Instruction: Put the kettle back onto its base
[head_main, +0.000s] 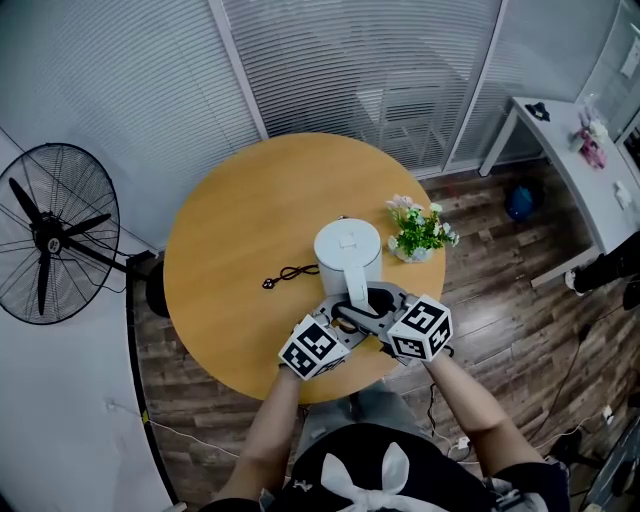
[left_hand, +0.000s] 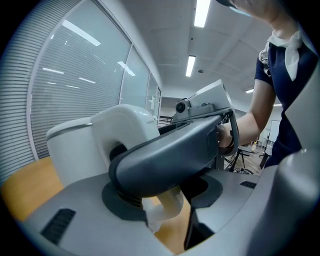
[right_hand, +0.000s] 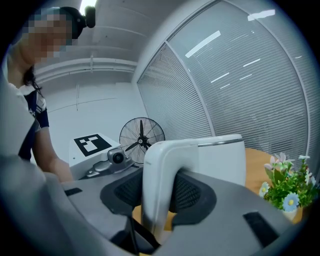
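From above, the head view looked down on the round wooden table (head_main: 230, 250). Both gripper views faced the white plastic kettle (right_hand: 220, 165) close up.

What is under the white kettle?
Only the round wooden table shows around the kettle. The kettle's body covers the spot right beneath it, so anything there cannot be seen.
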